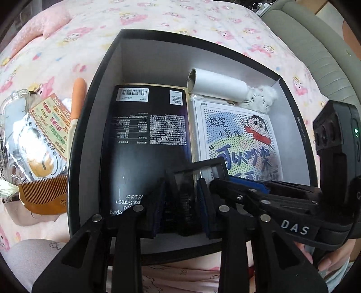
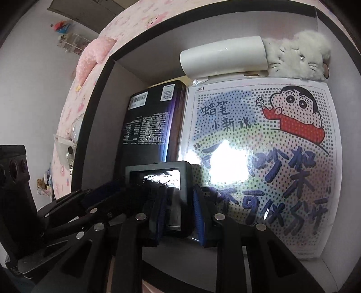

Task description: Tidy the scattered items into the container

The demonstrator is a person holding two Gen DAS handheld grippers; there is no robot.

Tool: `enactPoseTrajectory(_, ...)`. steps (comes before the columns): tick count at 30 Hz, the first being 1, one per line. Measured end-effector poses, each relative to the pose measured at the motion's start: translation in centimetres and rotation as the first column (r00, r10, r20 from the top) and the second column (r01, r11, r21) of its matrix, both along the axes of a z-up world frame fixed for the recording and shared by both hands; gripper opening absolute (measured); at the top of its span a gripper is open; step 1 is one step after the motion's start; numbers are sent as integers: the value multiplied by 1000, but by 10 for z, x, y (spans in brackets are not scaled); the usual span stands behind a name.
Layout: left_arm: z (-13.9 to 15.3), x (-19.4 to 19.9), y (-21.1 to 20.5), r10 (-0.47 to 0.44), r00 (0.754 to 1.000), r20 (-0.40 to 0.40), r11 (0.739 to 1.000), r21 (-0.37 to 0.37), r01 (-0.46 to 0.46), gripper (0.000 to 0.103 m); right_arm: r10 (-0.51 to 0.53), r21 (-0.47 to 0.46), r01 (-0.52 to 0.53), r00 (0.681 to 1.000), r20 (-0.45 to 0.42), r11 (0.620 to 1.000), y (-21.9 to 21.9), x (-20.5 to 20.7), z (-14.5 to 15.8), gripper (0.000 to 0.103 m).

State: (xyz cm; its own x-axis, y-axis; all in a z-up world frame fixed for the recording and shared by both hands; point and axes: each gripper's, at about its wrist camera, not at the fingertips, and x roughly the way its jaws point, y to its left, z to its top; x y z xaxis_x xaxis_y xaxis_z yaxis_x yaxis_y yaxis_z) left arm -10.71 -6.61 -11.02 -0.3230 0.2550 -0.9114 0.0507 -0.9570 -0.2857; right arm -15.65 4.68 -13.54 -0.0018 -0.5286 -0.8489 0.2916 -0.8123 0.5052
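Left gripper, right gripper: both clamp the small black frame | over black storage box | risk: uneven release tips frame onto cartoon bead sheet

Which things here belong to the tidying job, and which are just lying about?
Job:
container
small black frame box, between both tools
screen protector box
cartoon bead kit
white roll
comb
snack packet

Lying about:
bedsheet
pink cushion

Pink-print bedspread, grey wall.
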Motion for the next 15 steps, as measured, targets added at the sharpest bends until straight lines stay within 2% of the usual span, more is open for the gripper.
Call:
enactPoseTrajectory(4, 6, 3, -6, 23, 997, -67, 998, 58, -20, 27, -65, -25, 64, 997, -36, 998, 17, -2, 8, 21)
enactPoseTrajectory(6, 10, 2, 1, -14, 996, -90, 996, 87, 22, 26, -115, -28, 114, 990, -80, 993, 27, -4, 17, 21)
enactPoseTrajectory(8, 11, -2, 13, -63, 994, -90, 990, 121, 73, 26, -147, 14, 150, 981, -130, 989, 33, -5, 24, 21)
enactPoseTrajectory(10, 10, -8, 29, -130, 988, -79, 979, 148, 141, 27, -167, 68, 180, 972, -164, 981, 38, -7, 27, 21)
enactPoseTrajectory(13, 1, -21, 48, -201, 979, -27, 960, 195, 202, 27, -181, 91, 202, 963, -202, 975, 43, -7, 33, 22)
enactPoseTrajectory(14, -4, -24, 52, -204, 979, 6, 964, 178, 200, 27, -179, 101, 204, 960, -215, 974, 44, -6, 35, 23)
enactPoseTrajectory(15, -7, -25, 55, -205, 978, 38, 972, 127, 199, 26, -172, 116, 201, 959, -226, 973, 45, -5, 35, 24)
